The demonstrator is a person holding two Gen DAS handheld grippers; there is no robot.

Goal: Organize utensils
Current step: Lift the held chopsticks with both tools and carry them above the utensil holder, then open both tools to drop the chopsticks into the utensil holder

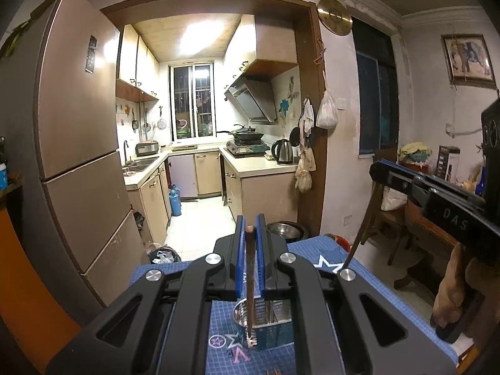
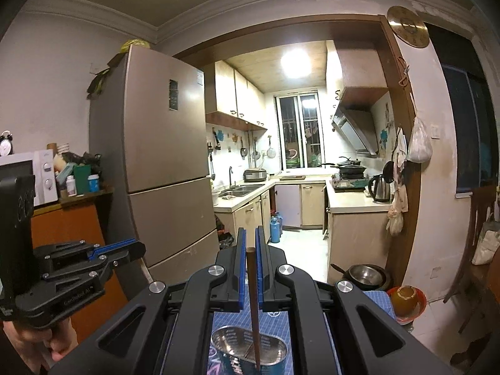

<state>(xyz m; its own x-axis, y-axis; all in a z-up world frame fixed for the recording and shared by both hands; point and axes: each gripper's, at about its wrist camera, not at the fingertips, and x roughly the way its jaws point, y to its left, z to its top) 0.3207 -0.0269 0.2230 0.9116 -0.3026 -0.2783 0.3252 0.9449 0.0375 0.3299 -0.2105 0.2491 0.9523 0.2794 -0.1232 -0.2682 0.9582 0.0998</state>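
Steel holder (image 2: 250,353) sitting bottom centre (contents unclear) | left gripper (image 1: 250,228) clenching a wooden fork (image 1: 251,284) | right gripper (image 2: 250,240) clenching a chopstick (image 2: 253,306) | blue mat (image 1: 315,256) lying beneath

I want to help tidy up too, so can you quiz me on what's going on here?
1. True or false: the left tongs are empty.
2. What stands below the right tongs? A) a metal holder B) a glass cup C) a plate
3. Fill in: the holder stands on a ___ mat.

Key: 1 false, they pinch a left chopstick, just as the right tongs pinch a right chopstick. 2 A. 3 blue.
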